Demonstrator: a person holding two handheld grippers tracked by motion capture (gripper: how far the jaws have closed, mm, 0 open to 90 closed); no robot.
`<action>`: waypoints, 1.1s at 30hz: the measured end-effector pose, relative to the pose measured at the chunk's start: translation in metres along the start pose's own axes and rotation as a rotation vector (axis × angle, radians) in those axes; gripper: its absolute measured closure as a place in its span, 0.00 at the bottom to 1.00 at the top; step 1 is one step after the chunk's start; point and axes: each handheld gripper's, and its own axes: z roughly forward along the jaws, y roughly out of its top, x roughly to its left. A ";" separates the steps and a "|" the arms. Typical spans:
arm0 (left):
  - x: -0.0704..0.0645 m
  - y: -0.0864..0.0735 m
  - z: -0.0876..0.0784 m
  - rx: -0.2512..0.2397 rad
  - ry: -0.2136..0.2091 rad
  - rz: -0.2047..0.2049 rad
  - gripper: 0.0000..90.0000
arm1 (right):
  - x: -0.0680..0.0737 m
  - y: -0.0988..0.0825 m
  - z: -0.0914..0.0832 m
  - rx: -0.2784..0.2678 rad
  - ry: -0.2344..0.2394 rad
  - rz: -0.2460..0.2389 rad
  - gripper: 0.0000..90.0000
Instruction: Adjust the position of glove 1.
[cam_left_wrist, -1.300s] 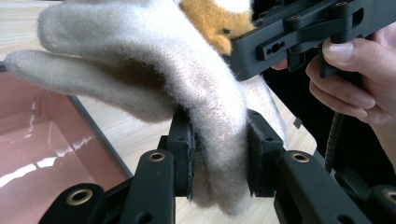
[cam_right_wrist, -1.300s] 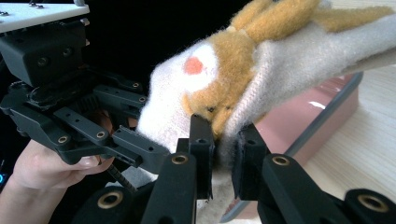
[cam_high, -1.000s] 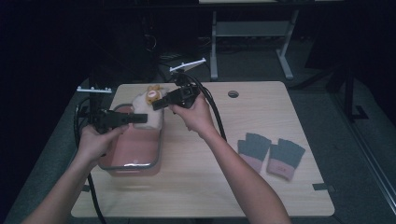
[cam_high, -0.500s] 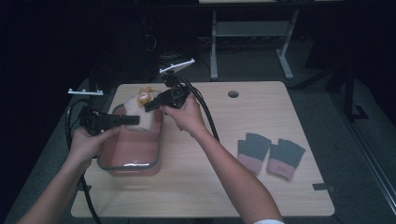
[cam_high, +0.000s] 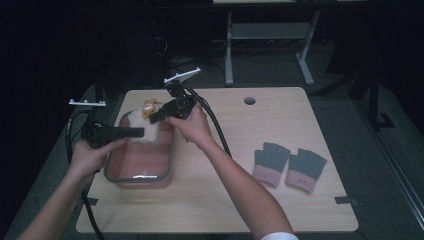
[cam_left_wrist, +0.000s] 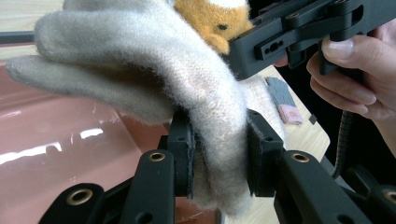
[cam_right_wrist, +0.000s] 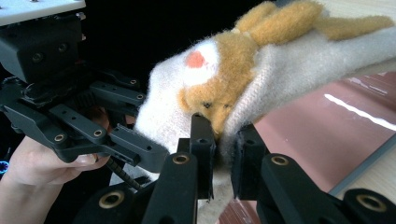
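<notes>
Both my hands have slid left and down a little, so the fuzzy white glove (cam_high: 145, 131) now hangs low over the pink tub (cam_high: 115, 176). My left gripper (cam_left_wrist: 219, 154) pinches one end and my right gripper (cam_right_wrist: 223, 140) pinches the end with the orange bear face (cam_right_wrist: 219, 88), so the glove stays stretched and can drop inside. From above it looks tiny and my grippers cover most of it. Two gray gloves (cam_high: 289, 164) lie far off.
</notes>
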 end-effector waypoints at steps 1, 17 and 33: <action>0.001 -0.001 0.000 -0.001 0.000 -0.004 0.75 | 0.000 0.000 0.001 0.001 0.002 -0.003 0.90; 0.014 -0.008 -0.001 0.018 0.006 -0.025 0.75 | -0.005 0.000 0.019 0.027 0.000 0.013 0.90; 0.034 -0.024 0.004 0.051 0.023 -0.079 0.75 | -0.020 -0.008 0.046 0.065 0.011 0.047 0.90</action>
